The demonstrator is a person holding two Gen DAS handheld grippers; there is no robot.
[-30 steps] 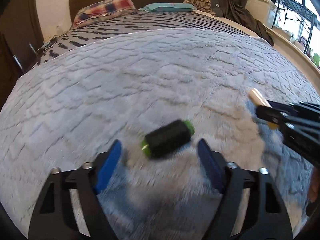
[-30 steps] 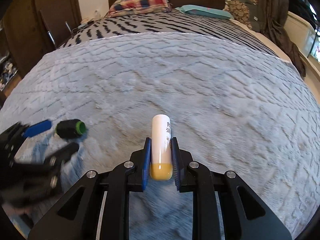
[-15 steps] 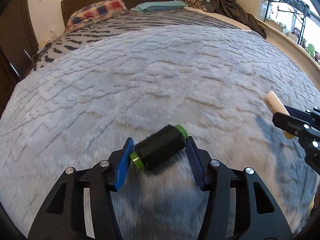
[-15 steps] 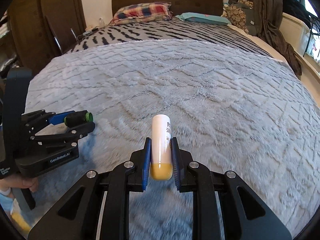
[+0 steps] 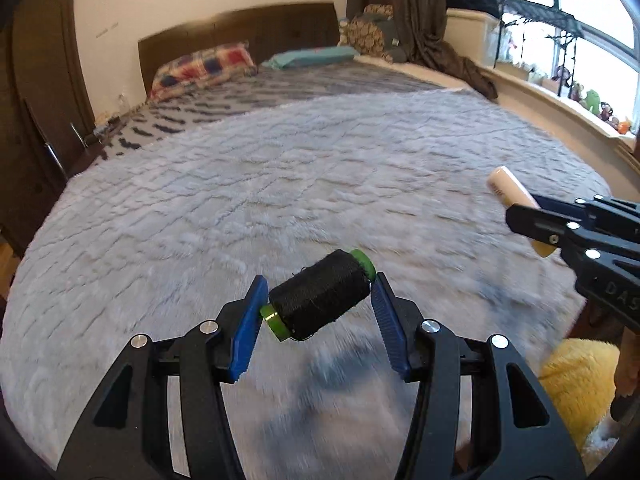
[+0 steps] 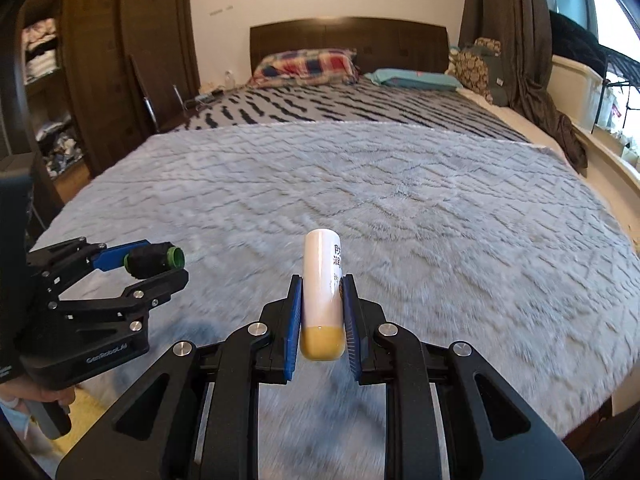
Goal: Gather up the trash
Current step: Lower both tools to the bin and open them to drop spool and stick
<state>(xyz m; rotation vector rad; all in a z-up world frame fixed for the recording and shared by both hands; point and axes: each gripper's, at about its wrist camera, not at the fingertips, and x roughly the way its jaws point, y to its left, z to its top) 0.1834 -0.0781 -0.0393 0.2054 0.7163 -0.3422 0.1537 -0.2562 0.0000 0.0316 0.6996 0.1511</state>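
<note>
My left gripper [image 5: 318, 294] is shut on a spool of black thread [image 5: 320, 300] with green ends, held across the blue pads above the grey fluffy blanket [image 5: 280, 184]. My right gripper [image 6: 321, 296] is shut on a white tube with a yellow cap [image 6: 321, 292], which stands upright between the pads. The spool [image 6: 154, 262] and left gripper [image 6: 140, 268] show at the left of the right wrist view. The tube [image 5: 512, 196] and right gripper [image 5: 532, 220] show at the right of the left wrist view.
The bed has a dark headboard [image 6: 348, 42], a plaid pillow [image 6: 308, 64] and a teal pillow [image 6: 412, 78] at the far end. A dark wardrobe [image 6: 120, 60] stands left. A window ledge [image 5: 560, 92] runs along the right. Something yellow [image 5: 572, 384] lies low beside the bed's foot.
The left gripper closed on the thread spool and lifted it off the blanket. Both grippers rose and pulled back toward the foot of the bed, the right still holding the tube.
</note>
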